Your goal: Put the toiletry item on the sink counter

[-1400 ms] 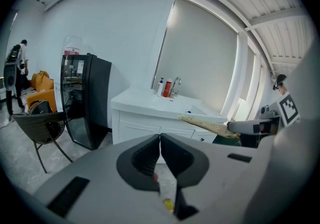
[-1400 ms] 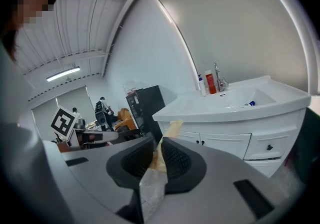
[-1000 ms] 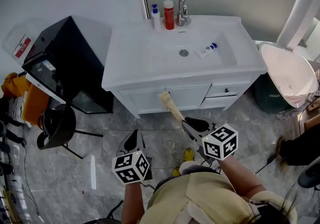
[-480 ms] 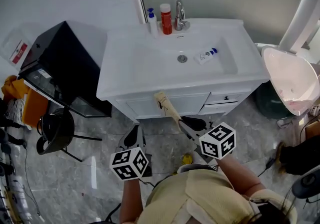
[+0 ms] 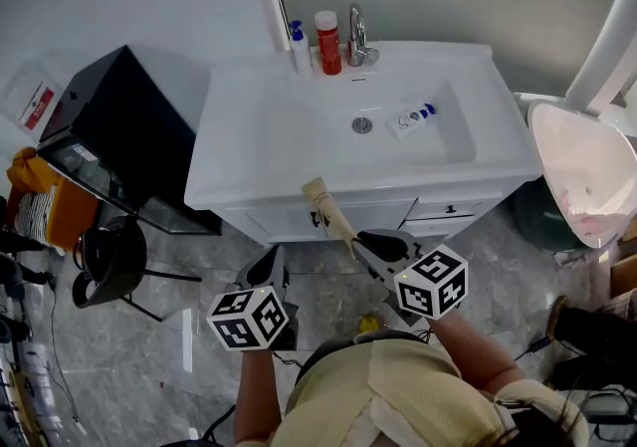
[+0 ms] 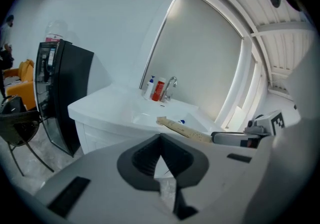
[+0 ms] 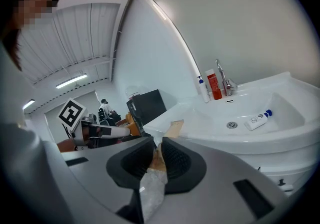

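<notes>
My right gripper [image 5: 364, 244] [image 7: 156, 157] is shut on the lower end of a long tan packaged toiletry item [image 5: 328, 208] [image 7: 173, 129] [image 6: 183, 129]. The item slants up and left, and its tip reaches the front edge of the white sink counter [image 5: 254, 141] [image 7: 235, 137] [image 6: 97, 111]. In the head view my left gripper [image 5: 270, 267] [image 6: 161, 140] hangs lower left of it over the floor, shut with nothing in it. A small white tube with a blue cap [image 5: 410, 120] [image 7: 257, 120] lies in the basin.
A red bottle [image 5: 326, 41], a blue-topped pump bottle [image 5: 299, 47] and the faucet [image 5: 356, 36] stand at the counter's back. A black cabinet [image 5: 124, 131] stands left of the counter, a black chair [image 5: 107, 258] before it. A white fixture [image 5: 587, 171] is at the right.
The right gripper has carried the tan item nearer the counter, so its tip now overlaps the front edge. The left gripper has drifted slightly left. Both grips look the same.
</notes>
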A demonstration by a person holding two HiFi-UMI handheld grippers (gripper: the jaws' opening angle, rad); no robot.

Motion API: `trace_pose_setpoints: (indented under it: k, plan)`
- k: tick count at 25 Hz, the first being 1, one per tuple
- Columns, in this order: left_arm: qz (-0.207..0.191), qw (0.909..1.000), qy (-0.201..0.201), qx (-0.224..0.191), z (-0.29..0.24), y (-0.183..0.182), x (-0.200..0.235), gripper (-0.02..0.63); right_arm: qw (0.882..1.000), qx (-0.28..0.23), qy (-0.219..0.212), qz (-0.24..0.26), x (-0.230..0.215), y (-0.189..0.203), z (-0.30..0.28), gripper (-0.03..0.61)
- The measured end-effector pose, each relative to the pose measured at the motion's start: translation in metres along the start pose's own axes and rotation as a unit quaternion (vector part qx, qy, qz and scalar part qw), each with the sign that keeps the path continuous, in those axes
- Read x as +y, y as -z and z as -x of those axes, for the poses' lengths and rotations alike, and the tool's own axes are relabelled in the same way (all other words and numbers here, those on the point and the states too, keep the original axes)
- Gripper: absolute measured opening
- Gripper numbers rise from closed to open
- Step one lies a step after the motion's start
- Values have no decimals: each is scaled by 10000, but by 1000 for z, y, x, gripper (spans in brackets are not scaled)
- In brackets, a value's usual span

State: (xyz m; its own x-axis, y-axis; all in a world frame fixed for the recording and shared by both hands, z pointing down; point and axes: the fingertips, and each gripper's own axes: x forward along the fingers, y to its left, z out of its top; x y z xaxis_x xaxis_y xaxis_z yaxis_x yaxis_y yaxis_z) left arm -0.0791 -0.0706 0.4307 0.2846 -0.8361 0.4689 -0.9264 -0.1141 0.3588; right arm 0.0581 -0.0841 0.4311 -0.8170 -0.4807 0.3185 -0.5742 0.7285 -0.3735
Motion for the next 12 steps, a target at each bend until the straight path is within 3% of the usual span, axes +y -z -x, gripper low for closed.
trace_pose_setpoints:
  k: [4,8,12]
  plan:
    - [39,9993,343,-135,-9,-12,-17,37,10000,-34,-33,19,-12,-7,-1,70]
    - [-188,9995,162,-194,-12,-20,-15,37,10000,-37,-60,26,-16,-12,-5,70]
    - [119,9997,212,-83,-23,-20,-7,37,10000,-53,-59,49,-20,-16,-14,69]
